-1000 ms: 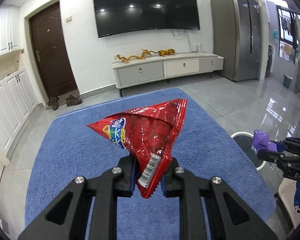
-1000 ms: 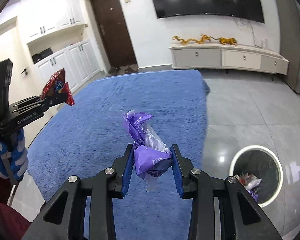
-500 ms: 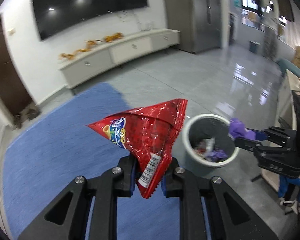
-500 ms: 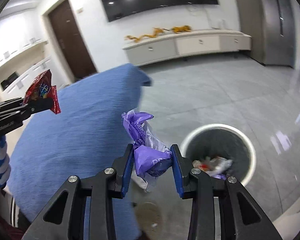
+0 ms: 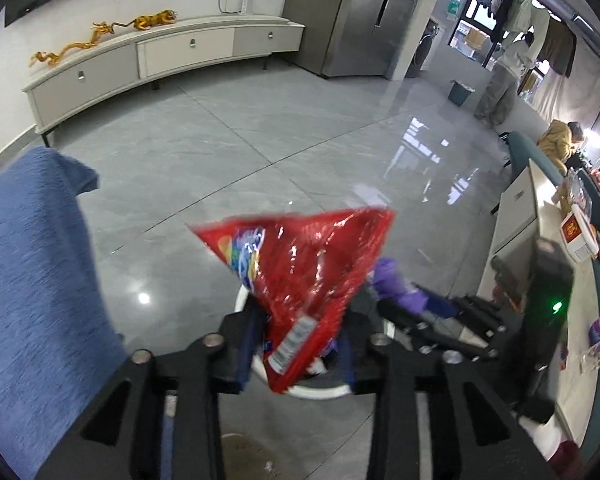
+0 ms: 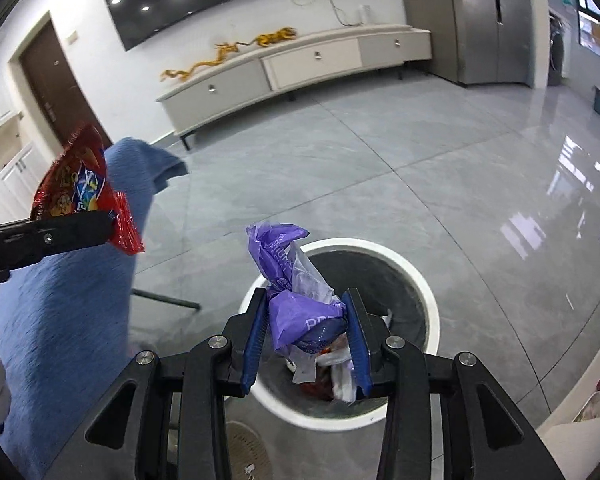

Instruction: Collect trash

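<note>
**Both wrappers poised at the bin**

Nearest in the right wrist view, the right gripper (image 6: 306, 338) has its blue-padded jaws closed on a crumpled purple wrapper (image 6: 296, 312), which hangs directly over the mouth of the white-rimmed trash bin (image 6: 430, 300) on the grey floor. Red, white and purple scraps already lie inside the bin. In the left wrist view, the left gripper (image 5: 296, 350) is clamped on the lower corner of a red snack bag (image 5: 300, 268), with the barcode end between the jaws. The bin's rim (image 5: 320, 394) shows just below and behind that bag, so the bag seems to be over or very near the opening, though the bag hides most of it.

The step in hand looks like the drop. It would go best if each wrapper were centred over the dark opening and lowered a little before the jaws part, since light film can drift or cling to a pad. The two tools are close together and should open without touching.

To the left, the blue cloth (image 6: 60, 320) drapes over the table edge. Farther off stands a low TV cabinet (image 6: 300, 68).
</note>
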Tool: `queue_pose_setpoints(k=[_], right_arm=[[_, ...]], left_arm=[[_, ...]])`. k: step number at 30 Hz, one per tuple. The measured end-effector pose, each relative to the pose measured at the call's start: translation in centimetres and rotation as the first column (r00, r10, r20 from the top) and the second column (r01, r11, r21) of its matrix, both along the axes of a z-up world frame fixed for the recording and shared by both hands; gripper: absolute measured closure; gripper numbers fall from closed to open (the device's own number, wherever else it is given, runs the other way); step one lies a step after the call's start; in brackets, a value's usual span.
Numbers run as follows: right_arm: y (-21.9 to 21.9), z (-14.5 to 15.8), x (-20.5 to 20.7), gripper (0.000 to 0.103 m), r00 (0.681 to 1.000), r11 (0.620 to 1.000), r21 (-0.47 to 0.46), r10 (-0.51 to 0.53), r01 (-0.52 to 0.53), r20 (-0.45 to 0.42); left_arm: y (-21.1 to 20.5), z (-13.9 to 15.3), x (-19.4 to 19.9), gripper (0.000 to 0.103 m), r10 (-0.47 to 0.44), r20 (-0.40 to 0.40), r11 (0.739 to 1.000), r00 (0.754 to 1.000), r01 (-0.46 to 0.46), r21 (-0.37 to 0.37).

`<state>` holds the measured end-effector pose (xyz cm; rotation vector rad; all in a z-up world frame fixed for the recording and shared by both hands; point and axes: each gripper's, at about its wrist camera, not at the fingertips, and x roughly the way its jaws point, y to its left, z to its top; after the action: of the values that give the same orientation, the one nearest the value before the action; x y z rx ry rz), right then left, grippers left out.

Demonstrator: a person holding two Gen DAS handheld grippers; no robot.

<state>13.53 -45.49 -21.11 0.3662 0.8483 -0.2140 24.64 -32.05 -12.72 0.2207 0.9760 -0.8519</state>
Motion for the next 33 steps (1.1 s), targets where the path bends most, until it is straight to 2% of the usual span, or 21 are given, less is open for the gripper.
queue_pose_setpoints(k=[2, 3, 5, 9, 13, 22, 26, 28, 33], right_arm=[[-0.7, -0.8, 0.5, 0.059, 1.0, 1.0, 0.0, -0.013, 0.013, -0.017], [-0.9, -1.3, 0.8, 0.055, 0.999, 1.0, -0.002, -0.023, 0.022, -0.03], [-1.1, -1.9, 1.1, 0.052, 0.998, 0.999, -0.005, -0.039, 0.039, -0.045], [-1.1, -2.4, 0.6, 0.052, 0.997, 0.999, -0.003, -0.046, 0.046, -0.062], [0.1, -1.6, -0.1, 0.051, 0.998, 1.0, -0.012, -0.026, 0.025, -0.059], [6.3, 2.8, -0.7, 0.048, 0.996, 0.995, -0.029, 0.094, -0.094, 0.002], [10.7, 4.9, -0.8, 0.046, 0.984, 0.984, -0.042, 0.174, -0.173, 0.031], [12.8, 6.0, -0.8, 0.044, 0.977, 0.977, -0.051, 0.21, -0.208, 0.044], [18.8, 9.0, -0.9, 0.035, 0.946, 0.947, -0.1, 0.313, -0.305, 0.082]], left_arm=[[-0.5, -0.4, 0.4, 0.044, 0.006, -0.01, 1.0, 1.0, -0.006, -0.013], [-0.6, -0.6, 0.6, 0.042, 0.009, -0.017, 1.0, 1.0, -0.01, -0.021], [-0.7, -0.8, 0.8, 0.042, 0.006, -0.032, 1.0, 0.999, -0.007, -0.025], [-0.1, -0.8, 0.4, 0.042, 0.0, -0.034, 1.0, 0.999, -0.001, -0.023], [2.3, -0.3, -0.2, 0.042, 0.021, -0.015, 1.0, 1.0, -0.021, -0.017], [12.1, 2.5, -3.1, 0.042, 0.134, 0.093, 0.991, 0.987, -0.135, 0.002], [17.4, 4.1, -4.1, 0.041, 0.214, 0.136, 0.977, 0.967, -0.215, -0.006], [20.3, 5.0, -4.7, 0.04, 0.261, 0.171, 0.965, 0.95, -0.263, -0.011], [27.6, 7.1, -6.6, 0.029, 0.371, 0.267, 0.928, 0.89, -0.369, -0.058]])
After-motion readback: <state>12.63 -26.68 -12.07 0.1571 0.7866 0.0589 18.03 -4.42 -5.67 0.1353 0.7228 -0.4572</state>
